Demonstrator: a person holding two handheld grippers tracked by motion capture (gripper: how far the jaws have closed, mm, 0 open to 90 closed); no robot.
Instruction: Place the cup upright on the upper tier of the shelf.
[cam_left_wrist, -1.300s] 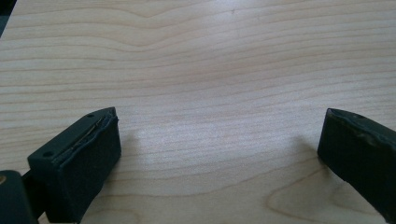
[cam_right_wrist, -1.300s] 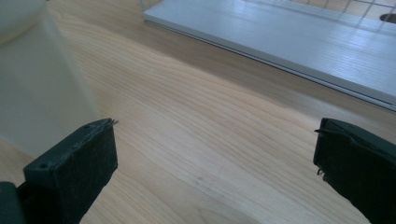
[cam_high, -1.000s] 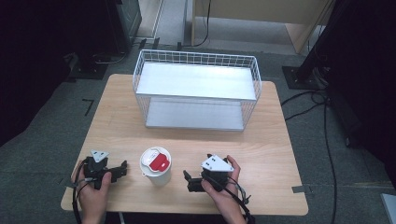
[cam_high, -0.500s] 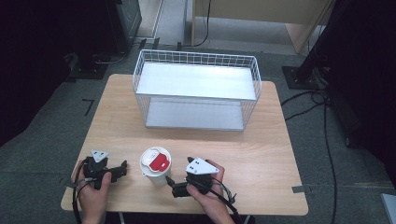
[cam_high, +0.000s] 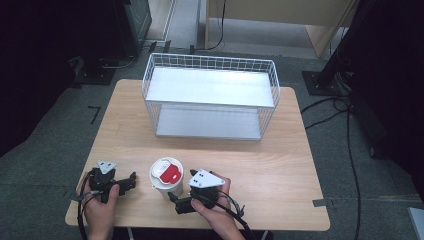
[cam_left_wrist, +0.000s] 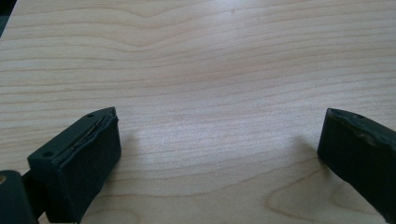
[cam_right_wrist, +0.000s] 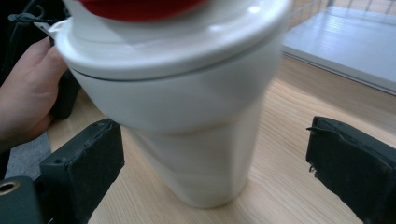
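Cup (cam_high: 167, 178), white with a white lid and a red tab, stands upright near the front edge of the wooden surface (cam_high: 280, 165), between my two hands. My right hand-held gripper (cam_high: 181, 202) sits just beside the cup, low at its right side. In the right gripper view its jaws are spread wide with the cup (cam_right_wrist: 187, 116) between them, and neither jaw touches it. My left hand-held gripper (cam_high: 131, 181) rests on the surface to the cup's left, close but apart from it. Its jaws are wide open over bare wood and hold nothing. Wire basket (cam_high: 210, 97) stands at the far side, well apart.
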